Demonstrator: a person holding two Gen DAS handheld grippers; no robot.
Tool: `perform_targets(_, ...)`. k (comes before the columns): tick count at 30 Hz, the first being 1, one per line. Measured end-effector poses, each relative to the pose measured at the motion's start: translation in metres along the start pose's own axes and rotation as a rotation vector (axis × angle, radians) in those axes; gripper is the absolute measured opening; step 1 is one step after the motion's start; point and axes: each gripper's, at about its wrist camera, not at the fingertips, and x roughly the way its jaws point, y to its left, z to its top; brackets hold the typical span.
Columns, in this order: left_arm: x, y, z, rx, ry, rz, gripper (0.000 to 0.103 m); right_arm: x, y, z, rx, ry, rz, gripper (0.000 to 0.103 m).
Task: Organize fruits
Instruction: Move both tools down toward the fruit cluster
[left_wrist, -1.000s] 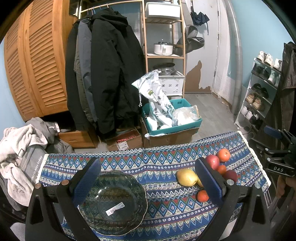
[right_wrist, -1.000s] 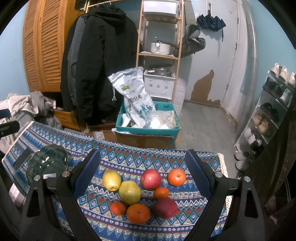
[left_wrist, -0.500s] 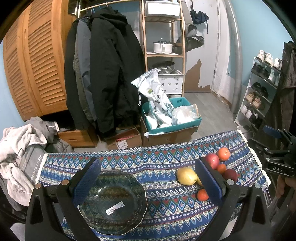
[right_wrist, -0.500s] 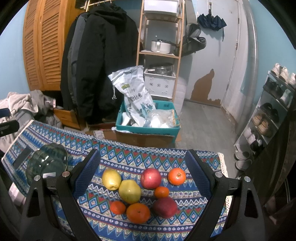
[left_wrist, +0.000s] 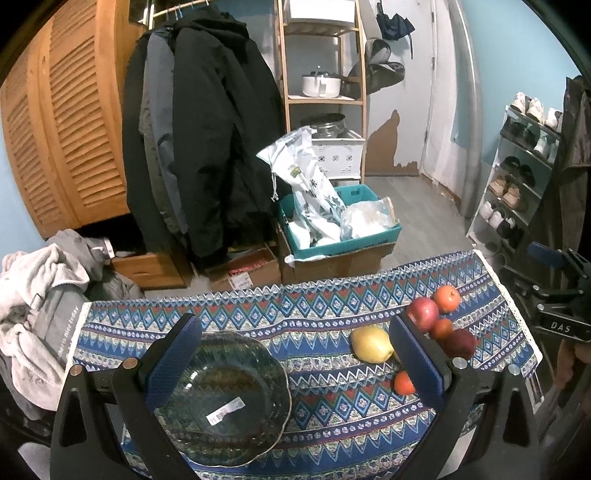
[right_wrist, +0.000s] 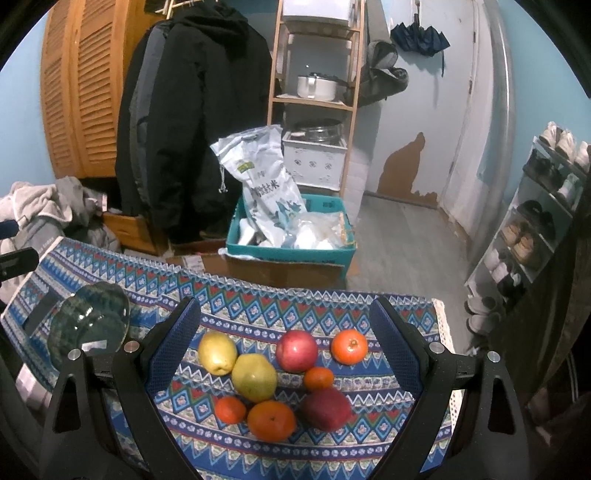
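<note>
Left gripper (left_wrist: 295, 354) is hovering over the patterned tablecloth (left_wrist: 314, 314), jaws spread wide, holding nothing; the glass bowl (left_wrist: 225, 398) is sitting empty just below its left finger. Right gripper (right_wrist: 284, 332) is hanging above the fruit cluster, jaws wide apart, empty. Right of the bowl, well apart from it: two yellow pears (right_wrist: 255, 376), red apple (right_wrist: 296, 350), dark red apple (right_wrist: 327, 408), four oranges (right_wrist: 271, 421), all lying close together on the cloth.

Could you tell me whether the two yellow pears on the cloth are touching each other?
Touching. In the right wrist view the smaller pear and the larger pear press together along their facing sides, with no patterned cloth visible between them.
</note>
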Motion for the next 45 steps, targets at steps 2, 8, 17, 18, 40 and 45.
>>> perform_targets(2, 0.005, -0.002, 0.001, 0.001, 0.016, -0.011, 0.102, 0.0, -0.004, 0.002, 0.008, 0.005, 0.002, 0.091)
perform_targets(8, 0.023, -0.013, -0.002, 0.019, 0.06, -0.038, 0.102, 0.004, -0.019, -0.006, 0.042, 0.045, 0.001, 0.091)
perform_targets(17, 0.06, -0.033, -0.01, 0.044, 0.154, -0.077, 0.102, 0.039, -0.048, -0.026, 0.106, 0.194, -0.007, 0.091)
perform_targets(18, 0.065, -0.035, -0.01, 0.042, 0.164, -0.085, 0.102, 0.043, -0.05, -0.027, 0.11, 0.206, -0.008, 0.091)
perform_targets(40, 0.185, -0.06, -0.049, 0.013, 0.426, -0.121, 0.102, 0.144, -0.083, -0.099, 0.205, 0.552, 0.002, 0.091)
perform_targets(45, 0.206, -0.063, -0.058, -0.004, 0.473, -0.132, 0.102, 0.159, -0.08, -0.113, 0.181, 0.607, 0.005, 0.091)
